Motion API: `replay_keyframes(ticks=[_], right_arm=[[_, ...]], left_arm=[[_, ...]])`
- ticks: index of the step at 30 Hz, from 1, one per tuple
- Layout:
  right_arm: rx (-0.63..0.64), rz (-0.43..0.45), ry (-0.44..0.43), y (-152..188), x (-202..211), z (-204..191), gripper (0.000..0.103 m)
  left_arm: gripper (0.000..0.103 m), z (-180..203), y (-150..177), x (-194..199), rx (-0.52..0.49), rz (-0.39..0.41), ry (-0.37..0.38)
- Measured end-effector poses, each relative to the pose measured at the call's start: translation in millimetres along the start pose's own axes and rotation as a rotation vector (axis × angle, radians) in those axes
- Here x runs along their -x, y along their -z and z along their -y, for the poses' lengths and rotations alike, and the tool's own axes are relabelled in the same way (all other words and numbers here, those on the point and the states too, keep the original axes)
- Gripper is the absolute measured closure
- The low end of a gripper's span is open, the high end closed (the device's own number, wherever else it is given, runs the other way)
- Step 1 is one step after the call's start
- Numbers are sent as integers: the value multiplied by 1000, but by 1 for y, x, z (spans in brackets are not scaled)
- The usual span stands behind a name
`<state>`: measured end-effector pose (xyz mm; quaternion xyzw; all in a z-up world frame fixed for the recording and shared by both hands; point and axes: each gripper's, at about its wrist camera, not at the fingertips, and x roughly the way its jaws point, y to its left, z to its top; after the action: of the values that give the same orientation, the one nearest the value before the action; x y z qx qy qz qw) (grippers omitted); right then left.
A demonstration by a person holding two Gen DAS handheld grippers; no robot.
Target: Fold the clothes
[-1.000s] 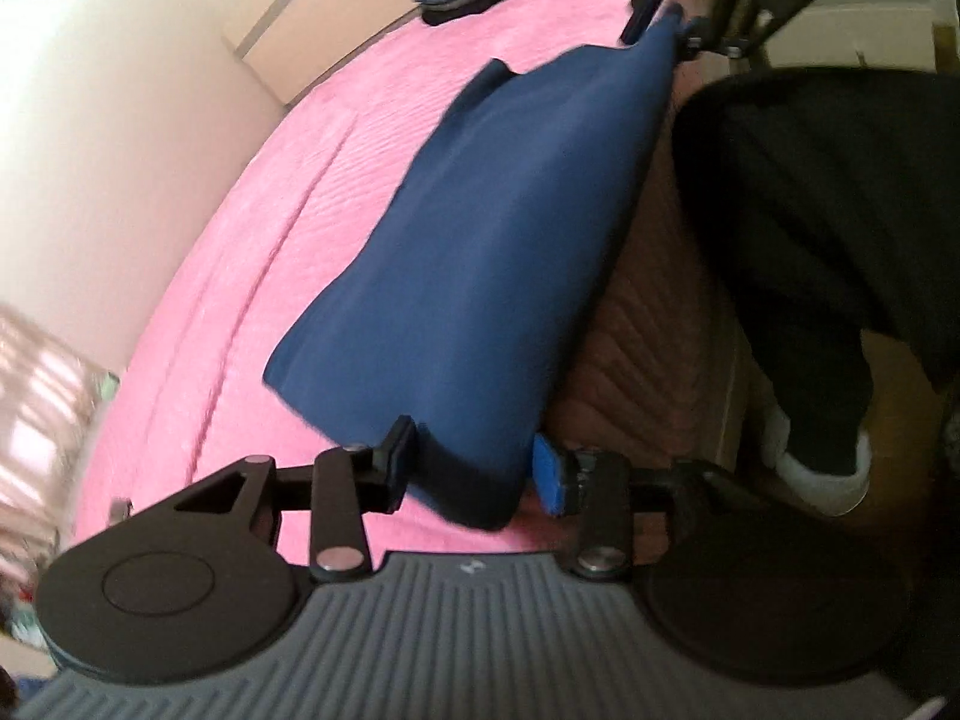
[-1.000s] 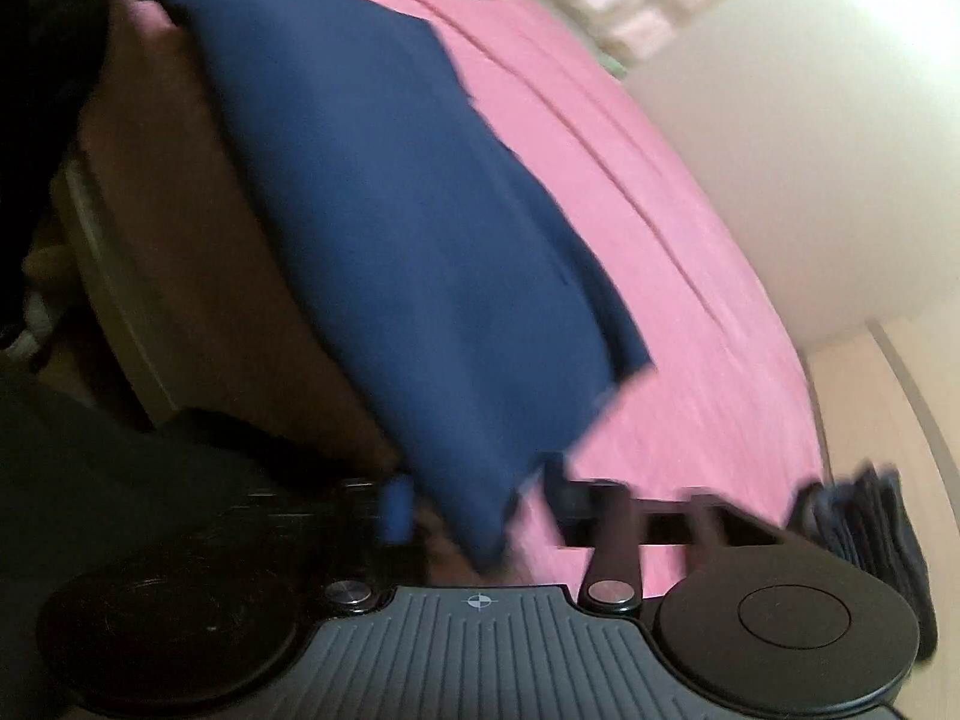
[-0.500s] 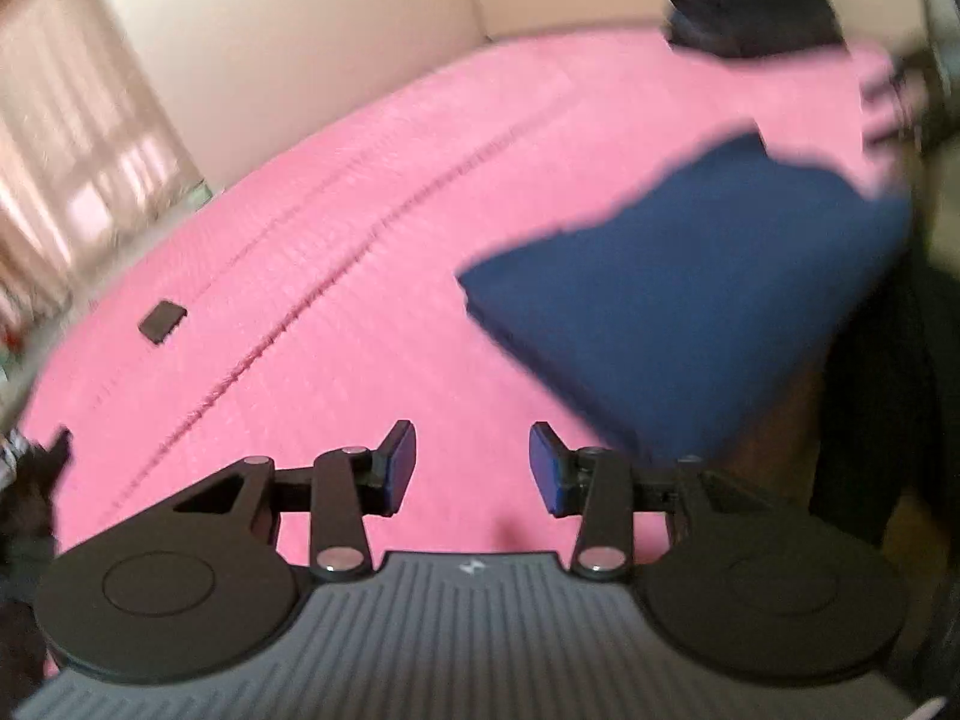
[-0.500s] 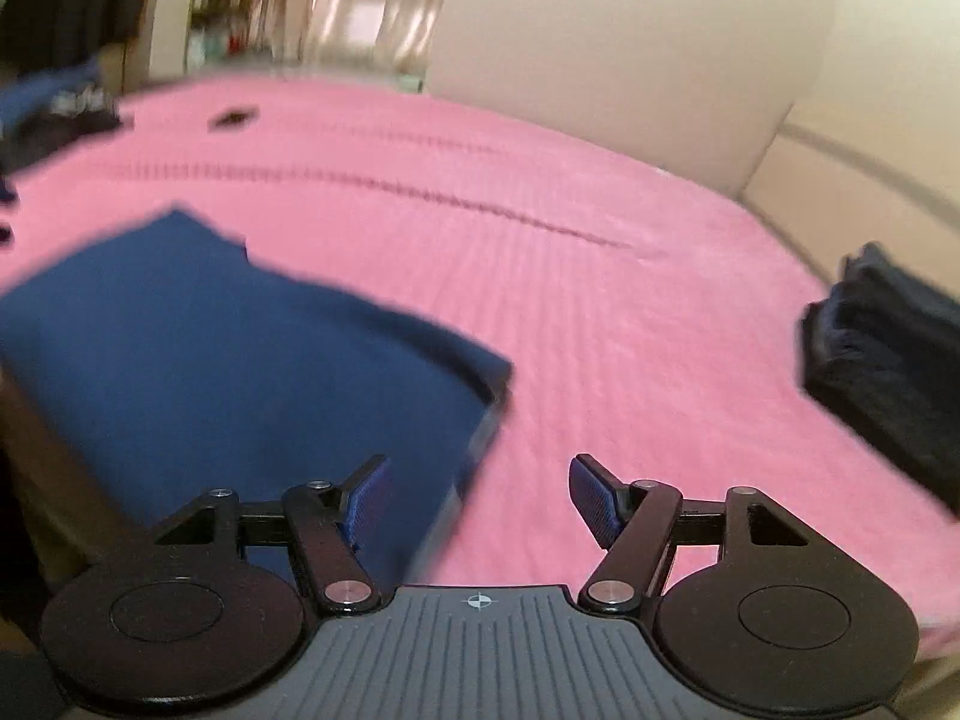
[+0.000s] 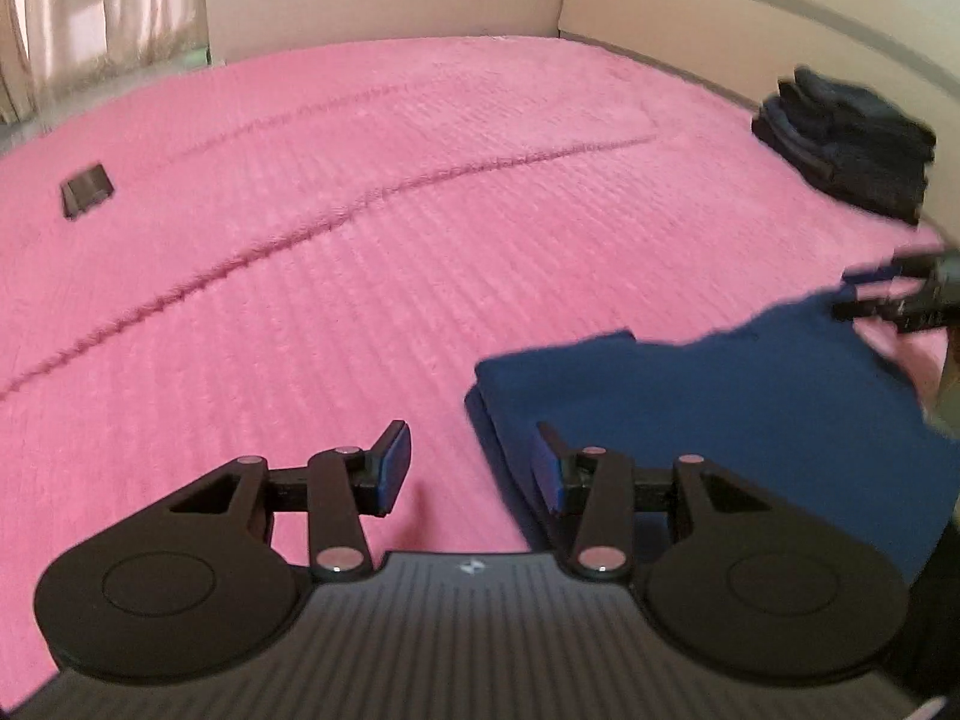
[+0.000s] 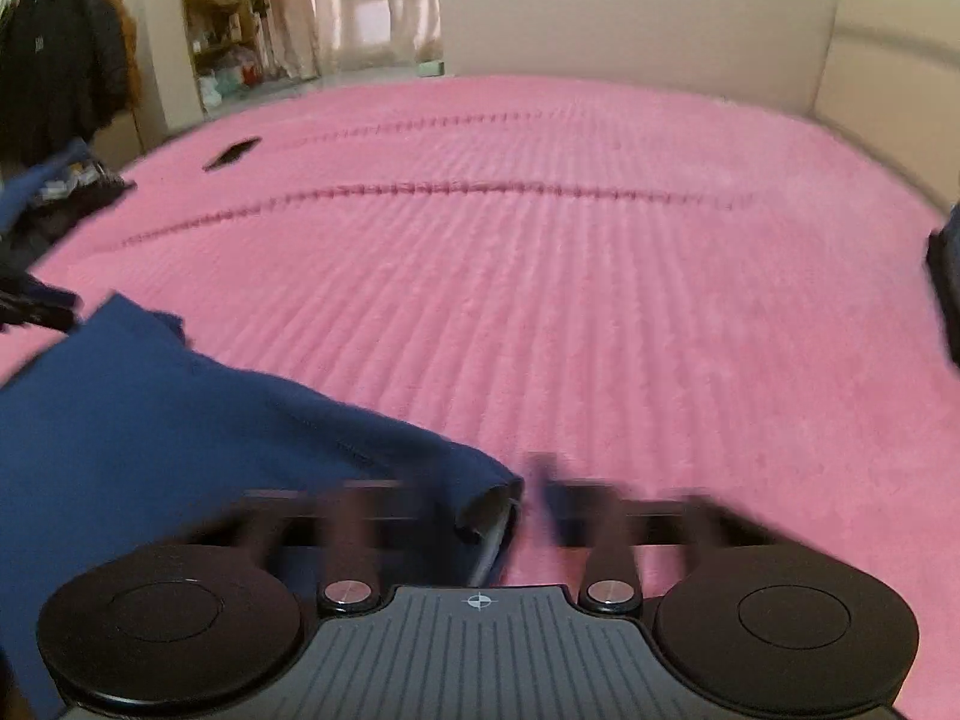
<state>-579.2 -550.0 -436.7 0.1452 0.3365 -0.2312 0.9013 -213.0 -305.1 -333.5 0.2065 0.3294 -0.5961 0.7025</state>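
— Both grippers have swung round since a second ago: then the blue garment hung over the brown edge of the bed between their jaws, and now it lies on the pink bedspread (image 5: 372, 276).

— How does the blue garment (image 5: 708, 402) look?

— Dark navy, folded into a thick flat pad with a straight near-left corner; its far edge is ragged and blurred. It rests at the near edge of the bedspread.

— And the left gripper (image 5: 474, 468)?

— Tilted down over the bedspread, jaws partly apart with nothing between them. Its right finger (image 5: 549, 468) stands over the garment's left edge; whether it touches the cloth I cannot tell. Its left finger is over bare pink.

— The right gripper (image 6: 522, 504)?

— Its jaws are closing, smeared with motion, and a corner of the garment (image 6: 240, 438) lies at the gap. Whether the pads press the cloth yet, I cannot tell.

— What does one view add?

— The left wrist view shows a stack of dark folded clothes (image 5: 852, 144) at the far right of the bedspread and a small dark object (image 5: 87, 189) at its far left, plus the right gripper blurred at the garment's far end. The right wrist view alone shows a dark coat (image 6: 57, 60) hanging beyond the bedspread's left side, and curtains (image 6: 372, 0) behind.
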Motion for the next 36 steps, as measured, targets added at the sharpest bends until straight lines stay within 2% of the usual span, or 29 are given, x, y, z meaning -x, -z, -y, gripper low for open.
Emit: replay_keyframes(ticks=[1,5,8,12,17,18,19,20,22,26,27,28,29,31,32,35,36], right_arm=[[-17,0,3,-1,1,3,100],[-44,-8,30,-6,-2,11,103],[-26,-36,70,-7,-16,14,103],[-27,-45,73,-8,-24,18,103],[-2,39,129,-9,4,6,101],[-5,51,121,-8,9,4,95],[-9,61,113,-6,14,3,67],[-10,74,106,-4,19,1,32],[-6,90,74,2,26,-1,30],[-3,52,29,9,13,-3,30],[-14,46,11,11,9,-2,31],[-28,42,-5,12,5,-1,41],[-49,36,-13,13,2,1,68],[-95,23,-24,14,-5,5,100],[-90,28,-13,12,-4,4,101],[-57,59,27,2,6,0,102],[-55,74,31,-2,8,1,102]], left_arm=[[64,-6,-2,-6,30,-5,20],[65,-18,-1,-25,82,-29,68],[71,-28,1,-39,134,-48,111],[72,-27,2,-42,109,-38,107],[70,-21,1,-41,94,-33,80],[70,-22,1,-39,109,-30,81],[71,-23,0,-37,126,-25,82],[71,-24,0,-34,147,-16,88],[73,-29,0,-26,197,9,115],[72,-32,0,-27,236,6,128],[72,-32,0,-29,236,-1,131],[72,-32,0,-32,240,-8,136],[72,-32,1,-34,248,-12,145],[72,-33,3,-39,273,-17,170],[74,-34,4,-41,282,-18,181],[97,-29,4,-33,253,5,172],[96,-27,3,-27,231,29,163]])
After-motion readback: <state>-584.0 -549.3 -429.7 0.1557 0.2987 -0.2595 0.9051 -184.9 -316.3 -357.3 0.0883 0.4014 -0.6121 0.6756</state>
